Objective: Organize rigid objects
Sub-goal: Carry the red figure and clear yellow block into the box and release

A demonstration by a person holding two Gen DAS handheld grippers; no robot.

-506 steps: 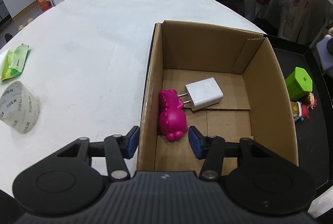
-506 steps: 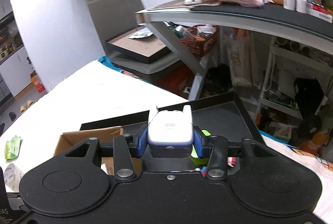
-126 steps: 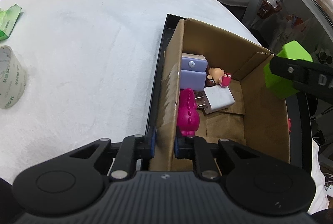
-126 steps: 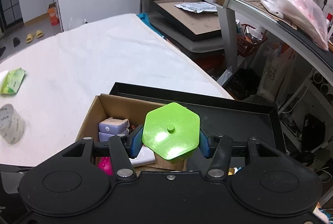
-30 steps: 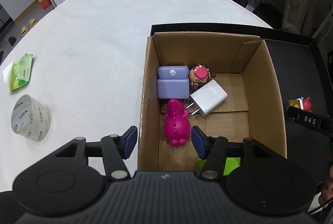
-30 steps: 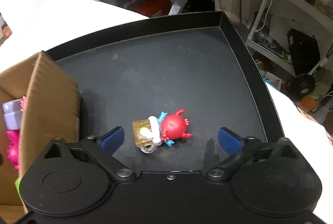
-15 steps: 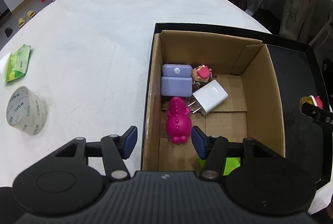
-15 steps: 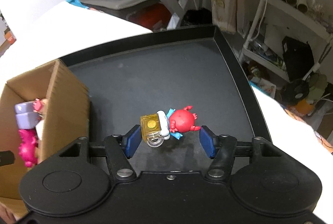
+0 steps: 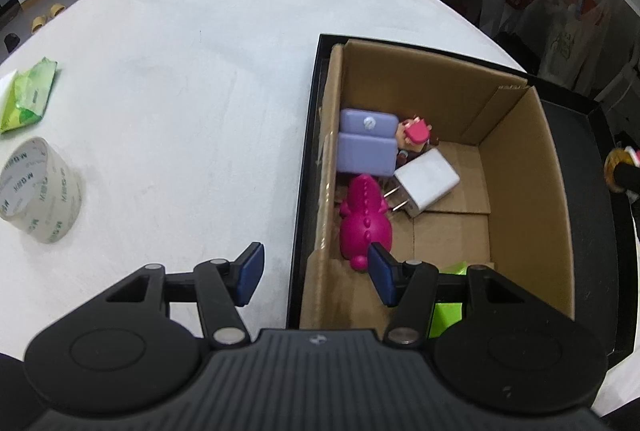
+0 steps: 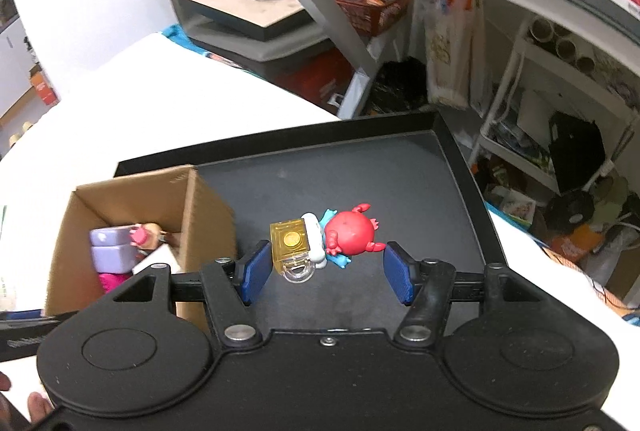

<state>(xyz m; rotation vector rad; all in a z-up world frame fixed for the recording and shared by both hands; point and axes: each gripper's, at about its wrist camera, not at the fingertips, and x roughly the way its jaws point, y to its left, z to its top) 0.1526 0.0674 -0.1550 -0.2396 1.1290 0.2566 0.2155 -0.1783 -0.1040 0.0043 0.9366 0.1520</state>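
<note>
— Toy first: where do we have it?

— We have the red crab figure with its yellow block between the pads of the right gripper. The jaws have just been closing and are now clamped on it. The left pad sits against the yellow block and the right pad is at the crab's claw. The toy lies crosswise, block to the left and crab to the right.

— What do we see under it?

— The black tray, bare around the toy. The box stands in the tray's left part, just beside the gripper's left finger.

— And what do we have in the box?

— From the left wrist we see a purple case against the left wall. A small figure touches the case on its right. A white charger lies near the middle, and its prongs point at a pink dinosaur along the left wall. A green block is in the near right corner, half hidden behind our finger.

— How is our left gripper?

— Its jaws stand apart and hold nothing. They straddle the box's near left corner: one pad is over the table, the other is inside the box by the dinosaur's tail end. Whether a pad touches the cardboard we cannot tell.

— Anything else on the table?

— A tape roll at the left, and a green packet beyond it, both well apart from the tray.
</note>
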